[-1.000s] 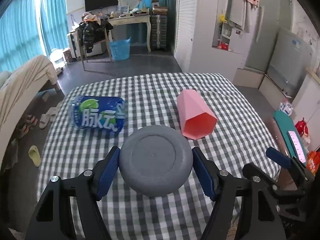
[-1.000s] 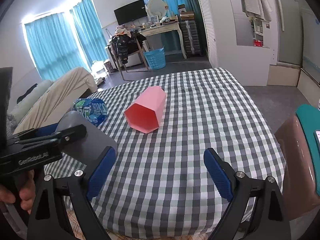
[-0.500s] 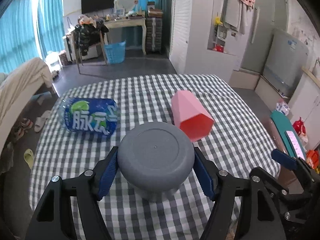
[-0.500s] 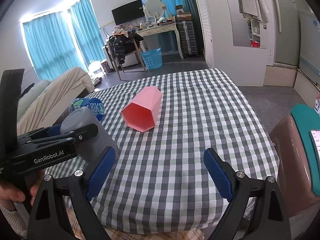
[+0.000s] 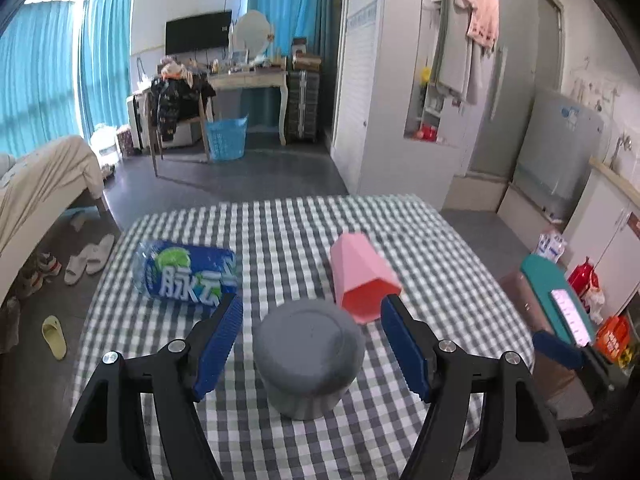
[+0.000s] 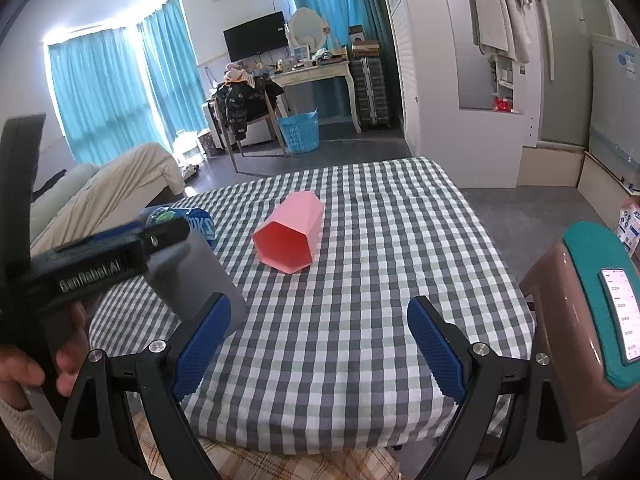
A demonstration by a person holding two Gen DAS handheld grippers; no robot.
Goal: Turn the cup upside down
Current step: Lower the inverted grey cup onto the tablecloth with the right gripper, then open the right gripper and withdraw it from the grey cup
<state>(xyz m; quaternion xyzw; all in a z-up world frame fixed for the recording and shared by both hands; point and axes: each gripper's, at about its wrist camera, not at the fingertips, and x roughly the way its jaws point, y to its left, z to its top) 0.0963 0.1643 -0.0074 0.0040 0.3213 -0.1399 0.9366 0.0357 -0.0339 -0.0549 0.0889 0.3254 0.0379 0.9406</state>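
A grey cup stands upside down on the checked tablecloth, base up, between the fingers of my left gripper. The jaws are open and stand clear of the cup on both sides. The cup also shows in the right wrist view, partly behind the left gripper's body. My right gripper is open and empty over the table's near edge.
A pink faceted cup lies on its side right of centre, mouth toward me. A blue-labelled water bottle lies at the left. A brown stool with a teal top and a phone stands right of the table.
The left gripper lowered the grey cup onto the table, then opened and drew back. The cup now rests base up on the cloth. The right gripper stayed open and nearly still.
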